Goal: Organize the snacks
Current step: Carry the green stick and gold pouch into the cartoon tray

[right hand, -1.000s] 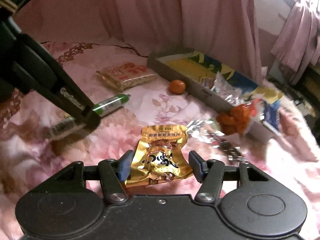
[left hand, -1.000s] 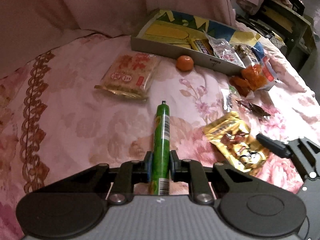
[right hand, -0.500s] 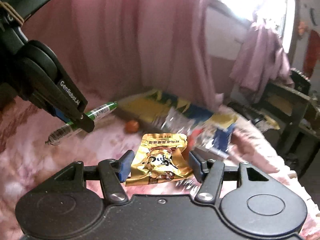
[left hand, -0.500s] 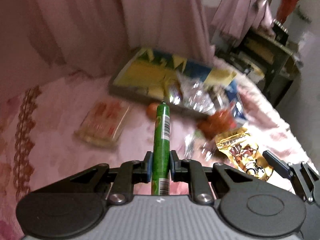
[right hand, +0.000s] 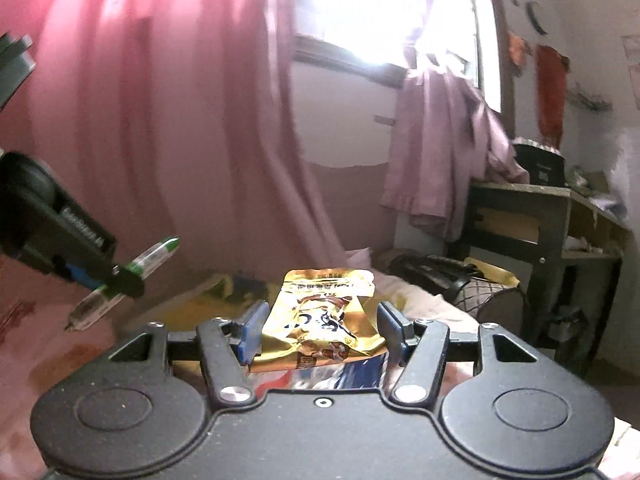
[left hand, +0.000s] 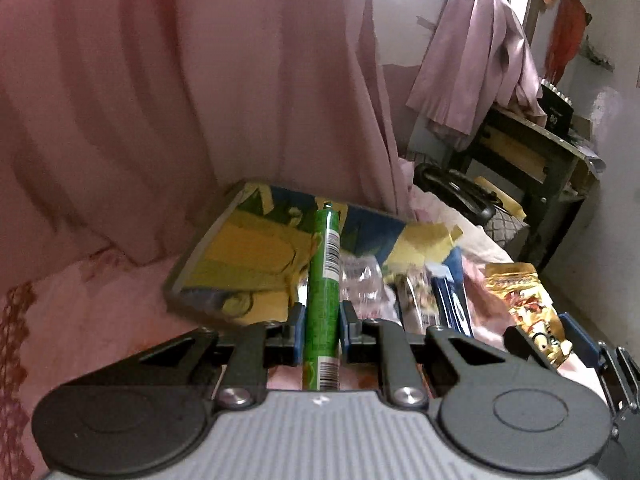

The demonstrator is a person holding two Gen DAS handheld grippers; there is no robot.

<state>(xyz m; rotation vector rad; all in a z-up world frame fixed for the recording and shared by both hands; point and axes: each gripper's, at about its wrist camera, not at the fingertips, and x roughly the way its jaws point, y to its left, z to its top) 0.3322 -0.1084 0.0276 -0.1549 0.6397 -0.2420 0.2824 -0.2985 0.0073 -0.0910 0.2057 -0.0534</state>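
Observation:
My left gripper (left hand: 320, 330) is shut on a green sausage stick (left hand: 323, 280) and holds it in the air, its tip over the shallow yellow and blue cardboard tray (left hand: 240, 256). My right gripper (right hand: 320, 330) is shut on a gold snack pouch (right hand: 324, 320), also lifted. The pouch shows at the right of the left wrist view (left hand: 528, 304). The left gripper (right hand: 100, 280) with the green stick (right hand: 154, 256) shows at the left of the right wrist view. Several wrapped snacks (left hand: 412, 288) lie in the tray's right part.
The pink floral bedspread (left hand: 100, 320) lies under the tray. A pink curtain (left hand: 200, 100) hangs right behind it. A dark table (right hand: 560, 224) with draped cloth and a black bag (left hand: 456, 192) stand to the right. A bright window (right hand: 380, 12) is above.
Both grippers have risen and moved toward the tray with their snacks. The bed, the orange and the loose snack pack have dropped out of view.

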